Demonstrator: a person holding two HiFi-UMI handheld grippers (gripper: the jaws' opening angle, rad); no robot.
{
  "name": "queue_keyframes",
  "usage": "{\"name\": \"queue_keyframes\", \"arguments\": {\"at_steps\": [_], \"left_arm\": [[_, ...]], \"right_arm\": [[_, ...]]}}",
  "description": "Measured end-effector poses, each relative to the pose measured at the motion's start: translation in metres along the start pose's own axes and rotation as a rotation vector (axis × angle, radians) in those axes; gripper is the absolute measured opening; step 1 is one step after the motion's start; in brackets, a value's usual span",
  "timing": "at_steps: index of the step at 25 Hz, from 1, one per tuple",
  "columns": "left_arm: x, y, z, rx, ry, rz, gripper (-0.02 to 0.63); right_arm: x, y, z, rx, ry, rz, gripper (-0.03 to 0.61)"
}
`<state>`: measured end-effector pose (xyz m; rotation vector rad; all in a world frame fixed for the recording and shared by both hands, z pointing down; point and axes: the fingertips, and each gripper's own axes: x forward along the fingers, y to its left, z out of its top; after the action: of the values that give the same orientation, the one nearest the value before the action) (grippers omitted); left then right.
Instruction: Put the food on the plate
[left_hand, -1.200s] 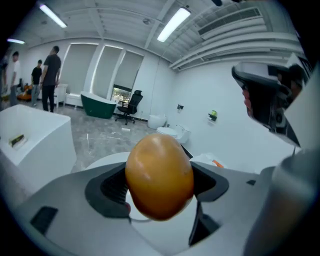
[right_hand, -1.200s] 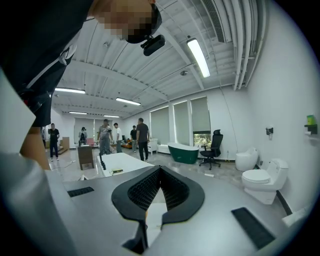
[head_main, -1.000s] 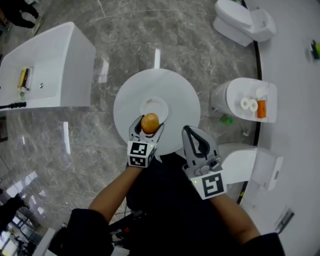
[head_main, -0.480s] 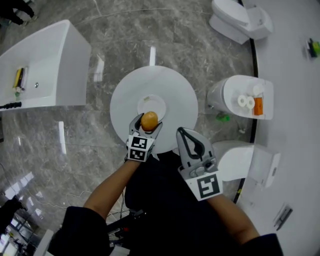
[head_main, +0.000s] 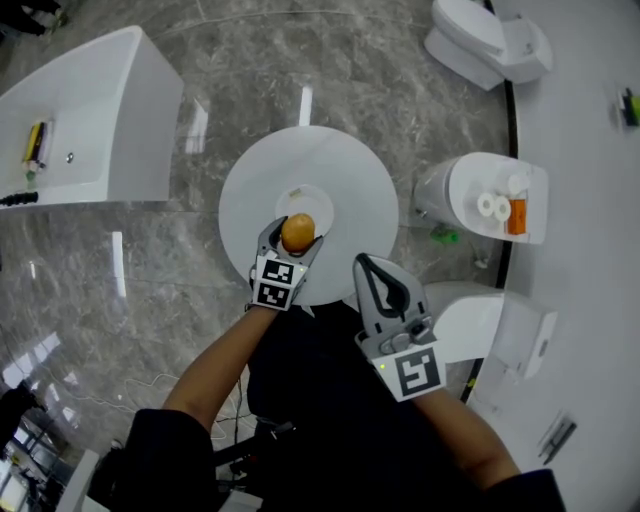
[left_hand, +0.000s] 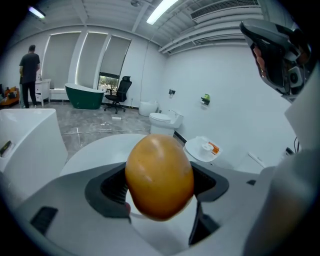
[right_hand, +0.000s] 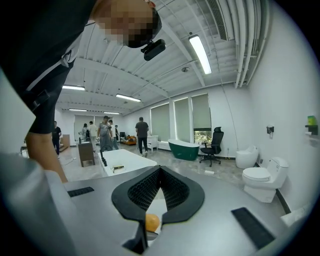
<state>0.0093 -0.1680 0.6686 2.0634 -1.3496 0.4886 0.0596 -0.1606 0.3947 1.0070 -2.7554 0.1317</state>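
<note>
A round orange piece of food (head_main: 297, 232) (left_hand: 159, 176) is clamped between the jaws of my left gripper (head_main: 296, 230) (left_hand: 159, 186). It hangs over the near edge of a small white plate (head_main: 318, 203) that sits in the middle of a round white table (head_main: 350, 165) (left_hand: 95, 150). My right gripper (head_main: 364, 262) (right_hand: 159, 171) hovers by the table's near rim, to the right of the left one. Its jaws are shut with nothing between them. In the right gripper view the food (right_hand: 152, 222) shows through the gap below the joined tips.
A long white bathtub (head_main: 80, 120) stands at the left on the marble floor. White toilets (head_main: 485, 205) (head_main: 482, 42) line the right side, one with paper rolls on its lid. Several people stand far off in the right gripper view.
My left gripper has carried the food slightly forward, farther over the plate. The right gripper has barely moved.
</note>
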Motion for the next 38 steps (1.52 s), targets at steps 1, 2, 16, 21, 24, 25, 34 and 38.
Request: {"name": "queue_keyframes", "arguments": {"at_steps": [1,2,16,21,24,25,34,38], "left_arm": [[0.002,0.001,-0.001,0.003,0.007,-0.003,0.350],[0.004,0.003,-0.002,0.005,0.013,-0.005,0.350],[0.038,0.014,-0.019,0.001,0.074,0.008,0.350],[0.049,0.023,-0.028,0.019,0.120,0.041,0.350],[0.054,0.027,-0.029,0.031,0.135,0.049,0.350],[0.055,0.030,-0.029,0.036,0.136,0.054,0.350],[0.063,0.037,-0.045,0.019,0.193,0.057,0.350],[0.066,0.028,-0.049,0.030,0.218,0.067,0.350]], "right_arm": [[0.002,0.000,-0.001,-0.001,0.003,0.003,0.006],[0.003,0.000,-0.002,-0.003,0.005,0.004,0.006],[0.002,-0.013,-0.020,-0.008,0.063,-0.002,0.006],[0.004,-0.014,-0.025,0.005,0.073,-0.005,0.006],[0.005,-0.016,-0.027,0.006,0.073,-0.012,0.006],[0.006,-0.015,-0.028,0.002,0.073,-0.011,0.006],[0.006,-0.011,-0.033,0.004,0.068,-0.007,0.006],[-0.006,-0.017,-0.037,0.022,0.089,-0.005,0.006]]}}
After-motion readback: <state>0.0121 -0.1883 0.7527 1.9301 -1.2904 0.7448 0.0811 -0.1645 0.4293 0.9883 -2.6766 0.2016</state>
